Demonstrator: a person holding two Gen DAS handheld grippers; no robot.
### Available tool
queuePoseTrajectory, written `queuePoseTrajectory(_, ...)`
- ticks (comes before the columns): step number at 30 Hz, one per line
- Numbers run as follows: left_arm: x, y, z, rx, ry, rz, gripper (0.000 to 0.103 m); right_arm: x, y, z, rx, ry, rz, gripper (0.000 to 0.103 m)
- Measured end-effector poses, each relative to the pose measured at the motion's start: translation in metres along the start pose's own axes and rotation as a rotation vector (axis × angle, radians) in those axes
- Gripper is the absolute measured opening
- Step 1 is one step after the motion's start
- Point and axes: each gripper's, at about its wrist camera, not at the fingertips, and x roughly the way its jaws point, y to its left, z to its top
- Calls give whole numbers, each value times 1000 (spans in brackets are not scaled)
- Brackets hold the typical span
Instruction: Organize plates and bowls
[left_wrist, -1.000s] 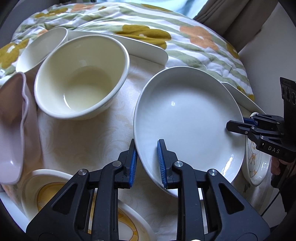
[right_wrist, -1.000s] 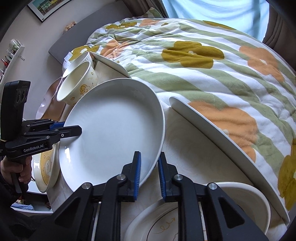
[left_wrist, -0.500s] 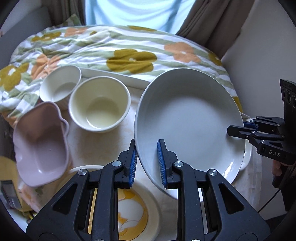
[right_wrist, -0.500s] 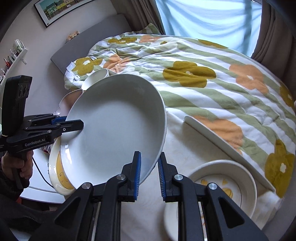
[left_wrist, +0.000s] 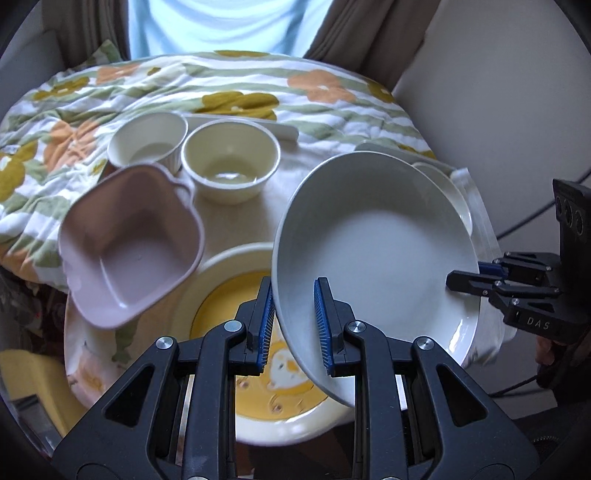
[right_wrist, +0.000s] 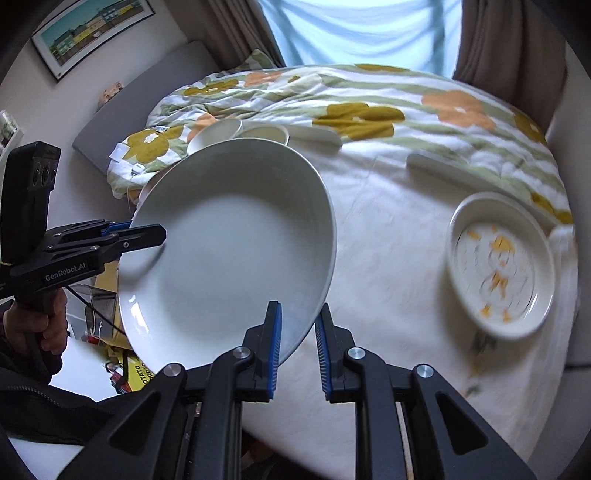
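— Above the cloth-covered table (right_wrist: 388, 258), the large white plate (left_wrist: 373, 251) is lifted and tilted, with each gripper pinching opposite sides of its rim. What worries you?

— Slipping, mostly. I judge the glazed rim gives the blue pads (left_wrist: 321, 325) little bite, and the plate hangs at a slant. If one hand moves faster than the other, the plate could twist free and drop onto the yellow-patterned plate (left_wrist: 258, 369) right below it.

— How are the grippers set?

— The left gripper (left_wrist: 293, 325) is closed to a narrow gap, its jaws clamped over the near edge of the plate. The right gripper (right_wrist: 297, 347) is equally narrow, gripping the rim on the far side; in the left view its fingertips overlap the plate's right edge.

— Anything else nearby to hit?

— The pink bowl (left_wrist: 129, 243) sits just left of the plate, partly over the yellow plate's rim. Two cream bowls (left_wrist: 231, 162) stand side by side further back, and a small patterned dish (right_wrist: 500, 264) lies well off to the right. A careless swing left could clip the pink one.

— So where should it go?

— I can't tell yet; probably onto another plate, lowered level.
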Motion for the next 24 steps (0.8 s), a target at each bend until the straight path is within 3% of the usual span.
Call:
queuePoseTrajectory(9,17,45,-42,26,95,-24,19,30,42,-40,130,28,-15,17)
queuePoseTrajectory(24,58,67,-42,-35,158,-25,19,53,48,-33,112,55,-57,17)
